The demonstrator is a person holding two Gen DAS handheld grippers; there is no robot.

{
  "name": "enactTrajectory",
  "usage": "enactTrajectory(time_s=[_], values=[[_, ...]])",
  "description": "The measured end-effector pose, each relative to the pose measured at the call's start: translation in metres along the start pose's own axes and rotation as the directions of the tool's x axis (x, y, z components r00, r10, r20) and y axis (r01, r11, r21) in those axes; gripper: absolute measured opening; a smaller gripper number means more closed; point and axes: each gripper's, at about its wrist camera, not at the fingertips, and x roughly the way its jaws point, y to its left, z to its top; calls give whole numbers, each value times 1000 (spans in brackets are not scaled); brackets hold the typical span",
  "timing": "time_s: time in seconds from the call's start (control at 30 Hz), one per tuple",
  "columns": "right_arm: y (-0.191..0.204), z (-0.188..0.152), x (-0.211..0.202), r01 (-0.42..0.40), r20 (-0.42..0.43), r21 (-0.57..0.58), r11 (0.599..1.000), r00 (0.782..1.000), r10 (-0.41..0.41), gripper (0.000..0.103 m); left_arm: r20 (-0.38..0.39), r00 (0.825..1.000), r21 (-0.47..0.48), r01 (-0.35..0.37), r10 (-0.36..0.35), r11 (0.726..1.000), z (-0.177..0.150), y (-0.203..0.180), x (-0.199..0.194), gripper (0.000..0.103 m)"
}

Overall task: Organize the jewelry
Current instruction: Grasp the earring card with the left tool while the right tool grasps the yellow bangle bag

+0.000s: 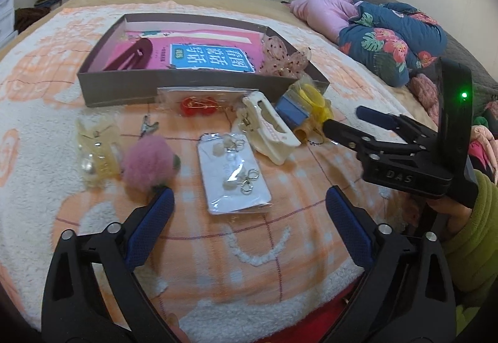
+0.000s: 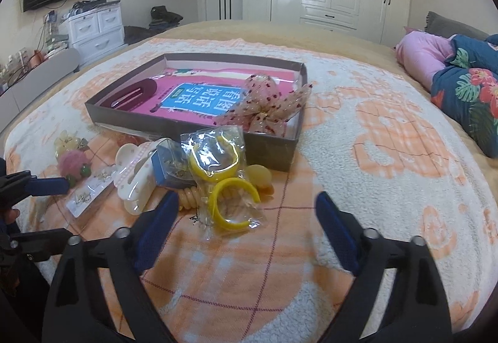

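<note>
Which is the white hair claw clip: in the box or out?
Out. The white hair claw clip lies on the blanket in front of the box, among the other loose pieces, touched by neither set of fingers.

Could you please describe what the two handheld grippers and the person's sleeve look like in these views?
Both the left gripper and the right gripper are black plastic with silver pivot bolts and blue textured pads. In the left wrist view the right one's body bears raised letters "DAS" and a green light. The sleeve is olive-green fleece.
</note>
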Motion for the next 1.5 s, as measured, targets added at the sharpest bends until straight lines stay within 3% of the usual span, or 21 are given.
enactTrajectory(time_s=[0.17,0.37,0.5,0.67,0.83,1.13,1.5], values=[[-2,3,8,-16,-10,17,1000,1000,16,71,-11,1000,-8,-16,16,1000,2,-1,8,81],[1,3,16,-59,-34,21,998,998,59,42,-13,1000,-27,-23,22,999,6,1,14,74],[4,2,12,-55,-38,6,998,998,55,41,-18,999,-25,-37,37,999,6,0,16,64],[-6,2,2,-46,-13,57,997,999,46,40,-25,997,-15,-72,72,997,6,2,17,41],[-12,3,-7,-35,25,83,996,999,33,40,-25,997,9,-78,78,997,5,-2,13,39],[-11,8,-22,-53,79,84,995,996,46,40,0,1000,32,-19,19,999,7,-19,-1,37],[-9,11,-31,-66,111,81,995,992,56,40,17,1000,46,-24,24,999,12,-25,-4,22]])
